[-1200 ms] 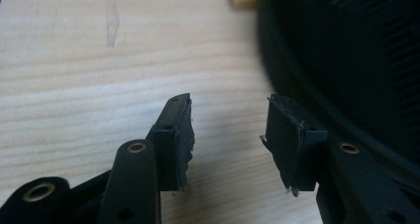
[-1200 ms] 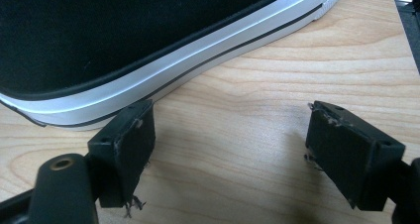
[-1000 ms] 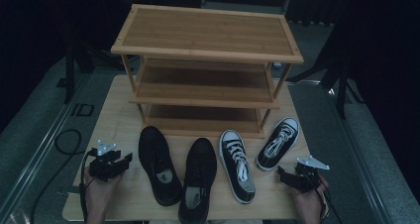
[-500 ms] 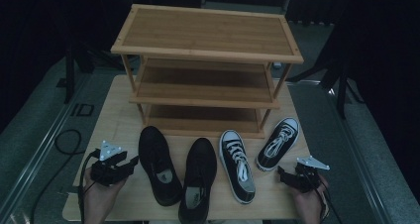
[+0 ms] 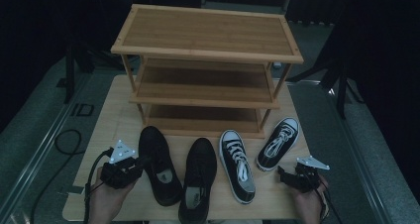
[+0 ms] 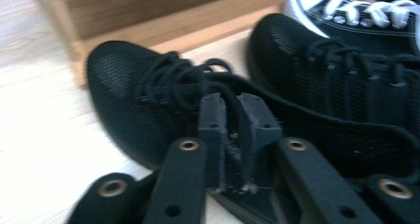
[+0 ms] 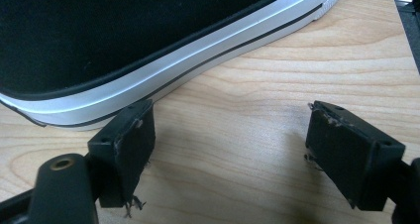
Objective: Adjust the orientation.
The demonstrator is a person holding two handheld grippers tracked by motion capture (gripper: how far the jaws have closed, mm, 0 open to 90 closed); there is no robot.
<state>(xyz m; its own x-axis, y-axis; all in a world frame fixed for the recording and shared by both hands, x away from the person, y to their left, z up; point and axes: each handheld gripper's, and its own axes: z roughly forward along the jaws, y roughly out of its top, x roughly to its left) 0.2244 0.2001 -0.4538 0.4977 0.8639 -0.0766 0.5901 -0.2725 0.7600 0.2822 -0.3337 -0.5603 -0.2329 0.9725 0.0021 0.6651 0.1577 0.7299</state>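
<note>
Three-tier wooden shoe rack (image 5: 205,35) standing at the bench's (image 5: 114,105) far edge; two black-and-white sneakers (image 5: 237,164) near the right edge.

The high view looks forward and down from above the person's side, taking in the whole counter (image 5: 119,95) and rack (image 5: 205,60). The left gripper view sits close over a black shoe (image 6: 148,100), also seen from above. The right gripper view skims the counter beside a white-soled sneaker (image 7: 163,60).
</note>
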